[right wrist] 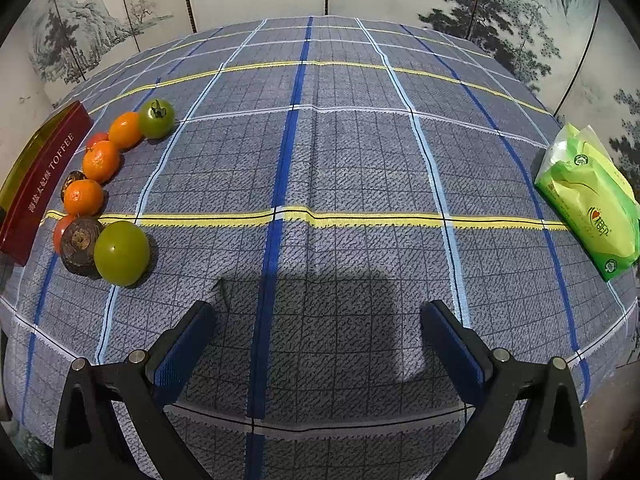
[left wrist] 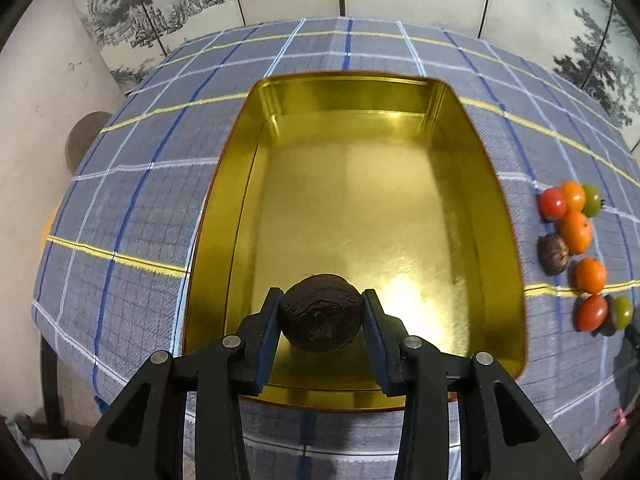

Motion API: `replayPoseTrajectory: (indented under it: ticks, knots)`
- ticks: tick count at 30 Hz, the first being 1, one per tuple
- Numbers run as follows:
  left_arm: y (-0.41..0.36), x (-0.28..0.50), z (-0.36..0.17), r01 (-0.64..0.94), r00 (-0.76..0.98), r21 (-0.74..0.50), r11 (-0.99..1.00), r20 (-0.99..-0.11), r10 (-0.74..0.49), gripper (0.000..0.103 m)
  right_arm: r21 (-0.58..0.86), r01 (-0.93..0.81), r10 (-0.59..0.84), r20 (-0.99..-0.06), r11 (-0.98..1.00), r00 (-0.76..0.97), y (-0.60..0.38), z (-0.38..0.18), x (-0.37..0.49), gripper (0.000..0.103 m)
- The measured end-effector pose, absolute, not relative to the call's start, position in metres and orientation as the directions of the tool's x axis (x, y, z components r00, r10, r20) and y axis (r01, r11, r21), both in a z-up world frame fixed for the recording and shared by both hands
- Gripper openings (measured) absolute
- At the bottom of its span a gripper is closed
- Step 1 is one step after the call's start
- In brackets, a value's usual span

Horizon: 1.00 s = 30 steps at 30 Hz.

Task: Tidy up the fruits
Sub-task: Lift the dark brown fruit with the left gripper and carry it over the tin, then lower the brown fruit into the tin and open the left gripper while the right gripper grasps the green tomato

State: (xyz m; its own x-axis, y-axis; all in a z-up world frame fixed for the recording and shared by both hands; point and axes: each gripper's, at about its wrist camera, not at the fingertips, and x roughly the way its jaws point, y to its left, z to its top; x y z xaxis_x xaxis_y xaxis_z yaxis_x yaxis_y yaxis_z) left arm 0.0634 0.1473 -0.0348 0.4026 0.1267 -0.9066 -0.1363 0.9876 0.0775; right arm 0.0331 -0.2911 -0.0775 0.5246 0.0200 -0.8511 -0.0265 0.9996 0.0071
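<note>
Left wrist: tin (left wrist: 496, 240) bare inside.

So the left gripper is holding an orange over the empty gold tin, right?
Not quite. In the left wrist view, the left gripper holds a dark brown, rough-skinned fruit, not an orange, over the empty gold tin. The oranges lie on the tablecloth beside the tin.

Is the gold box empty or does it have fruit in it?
Empty. The gold box shows only bare shiny floor; the brown fruit is clamped in the left gripper above it.

Glossy gold metal tin (left wrist: 496, 208), woven matt tablecloth (left wrist: 132, 216), rough brown fruit (left wrist: 322, 312).
</note>
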Motion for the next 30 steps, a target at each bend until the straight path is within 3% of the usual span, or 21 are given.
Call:
replayPoseTrajectory:
  ticks: [10, 30]
  knots:
    - [0.154, 0.064, -0.050, -0.140, 0.369, 0.099, 0.985, -0.918, 0.145, 0.040, 0.003, -0.034, 0.020, -0.865, 0.999, 0.502, -0.286, -0.077, 0.035, 0.103]
    - [0.159, 0.063, -0.053, -0.150, 0.381, 0.084, 0.985, -0.915, 0.136, 0.046, -0.079, -0.242, 0.062, -0.849, 0.967, 0.524, -0.212, -0.072, 0.029, 0.101]
